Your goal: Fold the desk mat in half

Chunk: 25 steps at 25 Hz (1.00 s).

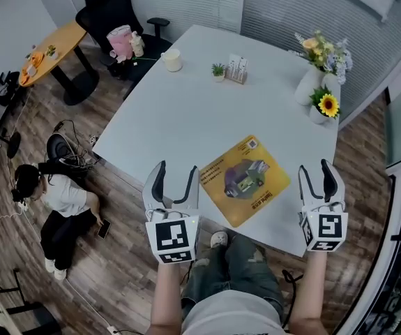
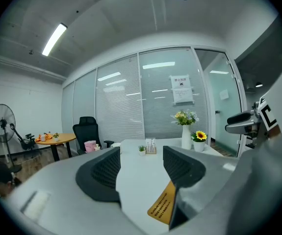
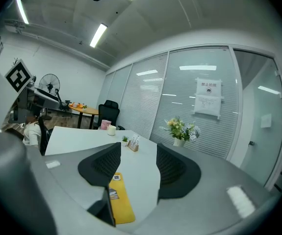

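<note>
The yellow desk mat [image 1: 245, 179] lies flat and unfolded on the white table [image 1: 186, 110], near its front edge, with a printed picture in its middle. My left gripper [image 1: 176, 179] hovers open just off the mat's left corner, at the table's edge, with nothing between its fingers. My right gripper [image 1: 316, 173] stands open to the right of the mat, apart from it and also empty. In the left gripper view the mat [image 2: 163, 207] shows low, beside the right-hand finger [image 2: 182, 168]. In the right gripper view the mat [image 3: 118, 199] lies below the left-hand finger [image 3: 101, 165].
At the table's far right stand a white vase of flowers [image 1: 312, 79] and a sunflower pot [image 1: 323, 107]. A small plant [image 1: 218, 70], a card holder [image 1: 237, 69] and a cup [image 1: 171, 60] sit at the back. A person [image 1: 61, 201] sits on the floor at left.
</note>
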{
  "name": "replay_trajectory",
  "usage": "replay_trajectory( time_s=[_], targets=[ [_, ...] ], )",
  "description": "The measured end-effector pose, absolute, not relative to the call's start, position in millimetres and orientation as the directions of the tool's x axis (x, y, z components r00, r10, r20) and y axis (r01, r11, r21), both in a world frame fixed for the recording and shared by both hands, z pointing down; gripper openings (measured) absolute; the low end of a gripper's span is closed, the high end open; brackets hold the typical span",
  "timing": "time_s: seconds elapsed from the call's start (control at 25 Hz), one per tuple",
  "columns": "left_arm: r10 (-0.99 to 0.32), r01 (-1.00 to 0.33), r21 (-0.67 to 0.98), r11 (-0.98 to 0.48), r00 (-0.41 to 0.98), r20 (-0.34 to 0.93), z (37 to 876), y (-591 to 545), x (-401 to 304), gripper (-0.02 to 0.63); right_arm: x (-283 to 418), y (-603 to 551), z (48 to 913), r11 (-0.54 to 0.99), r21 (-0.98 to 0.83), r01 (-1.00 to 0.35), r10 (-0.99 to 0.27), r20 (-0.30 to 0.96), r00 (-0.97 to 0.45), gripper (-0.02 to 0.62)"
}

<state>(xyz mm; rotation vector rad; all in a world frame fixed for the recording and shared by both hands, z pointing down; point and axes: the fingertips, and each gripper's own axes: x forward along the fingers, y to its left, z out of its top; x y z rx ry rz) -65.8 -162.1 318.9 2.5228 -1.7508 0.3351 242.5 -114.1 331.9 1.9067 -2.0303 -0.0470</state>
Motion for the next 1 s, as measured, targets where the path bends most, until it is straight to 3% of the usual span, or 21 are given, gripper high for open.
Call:
replay_trajectory(
  time_s=[0.44,1.0],
  targets=[
    [-0.872,-0.920,-0.072,-0.384,0.336,0.357,379,-163,-51,0.259,245,-139,382,0.280,0.323,-0.904,-0.907,0.397,-0.139,0.253],
    [-0.712,-0.865,-0.025,-0.501,0.396,0.580,473,-129,6,0.259,241,-132,481,0.604,0.333,-0.724,-0.699,0.658,-0.280,0.264]
  ],
)
